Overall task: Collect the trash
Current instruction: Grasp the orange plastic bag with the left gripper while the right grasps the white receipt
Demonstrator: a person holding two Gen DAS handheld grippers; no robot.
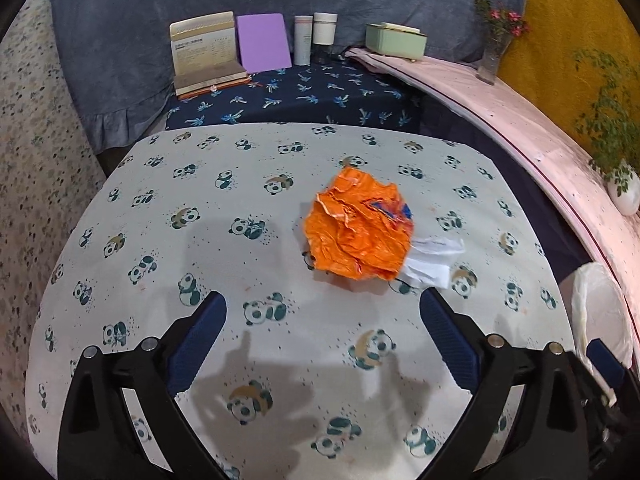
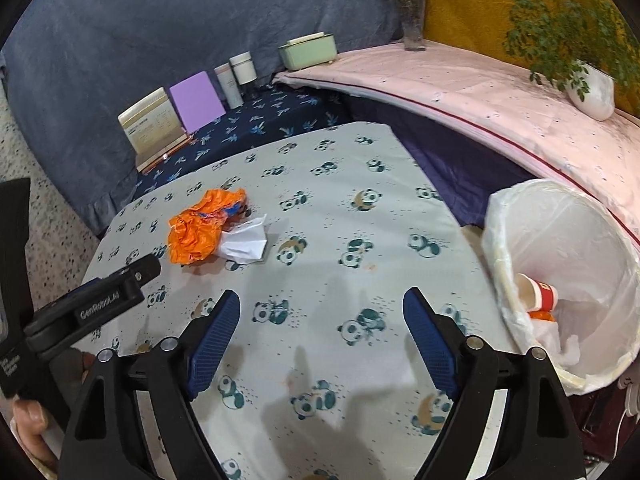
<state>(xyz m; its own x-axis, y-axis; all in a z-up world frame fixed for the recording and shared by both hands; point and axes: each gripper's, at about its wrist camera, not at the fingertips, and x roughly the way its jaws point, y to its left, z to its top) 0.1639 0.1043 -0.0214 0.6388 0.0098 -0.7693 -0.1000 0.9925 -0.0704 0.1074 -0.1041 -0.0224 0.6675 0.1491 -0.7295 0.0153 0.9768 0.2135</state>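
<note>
A crumpled orange wrapper [image 1: 358, 226] lies on the panda-print table [image 1: 240, 208], with a crumpled white paper [image 1: 432, 258] touching its right side. Both also show in the right wrist view, the wrapper [image 2: 202, 226] and the paper [image 2: 244, 242]. My left gripper [image 1: 322, 306] is open and empty, just short of the wrapper. My right gripper [image 2: 321, 306] is open and empty over the table's near part. The left gripper's body [image 2: 92, 308] shows at the left of the right wrist view. A white lined bin [image 2: 568, 240] stands at the table's right side and holds a paper cup [image 2: 538, 294].
At the back, on a dark blue cloth [image 1: 304, 92], stand a booklet [image 1: 204, 52], a purple card [image 1: 264, 42], two jars [image 1: 316, 36] and a green box [image 1: 394, 40]. A pink ledge [image 2: 500, 108] on the right carries a flower vase [image 2: 412, 16] and a potted plant [image 2: 592, 88].
</note>
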